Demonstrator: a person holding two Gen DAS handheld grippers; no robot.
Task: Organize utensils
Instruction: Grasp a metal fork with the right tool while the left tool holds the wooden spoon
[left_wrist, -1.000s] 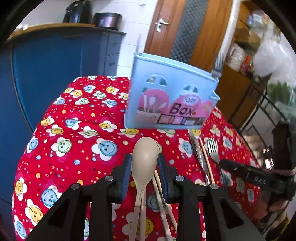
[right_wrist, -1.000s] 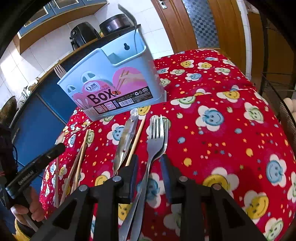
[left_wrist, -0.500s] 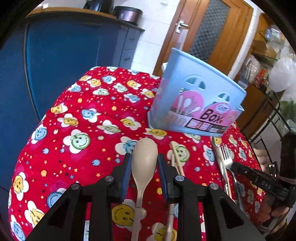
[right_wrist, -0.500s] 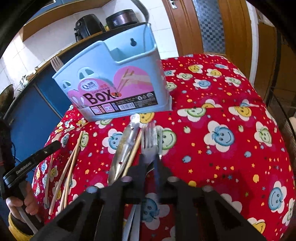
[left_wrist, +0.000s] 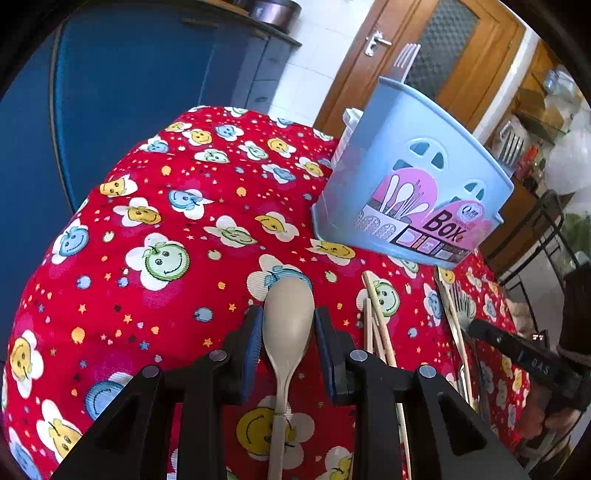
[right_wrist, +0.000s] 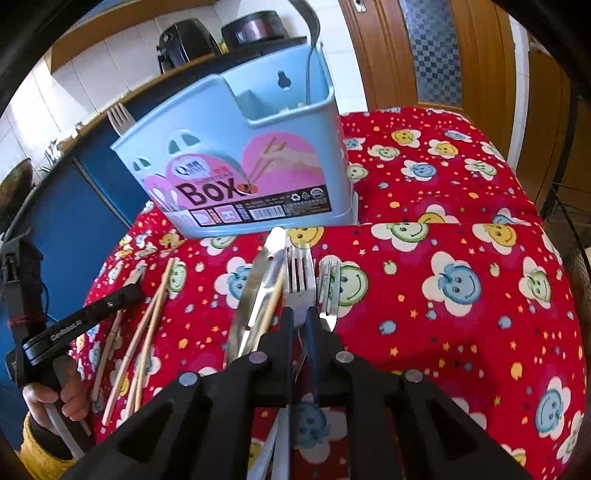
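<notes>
Right claw (right_wrist: 300, 319) newly closed on fork (right_wrist: 300, 280) neck, tines ahead, left claw (left_wrist: 289, 332) clamping beige spoon (left_wrist: 287, 321)

Probably a home kitchen: tiled wall (right_wrist: 85, 70), cabinets (left_wrist: 129, 92).

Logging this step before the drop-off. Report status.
Left gripper clamped on beige spoon. Right gripper just closing on fork, second fork beside it. Blue utensil box ahead, path clear.

A worktop under a red smiley-flower cloth (right_wrist: 461, 229) carried a blue utensil box (right_wrist: 236, 162) at twelve o'clock, chopsticks (right_wrist: 147, 325) at nine, a second fork (right_wrist: 330, 284) centrally.
</notes>
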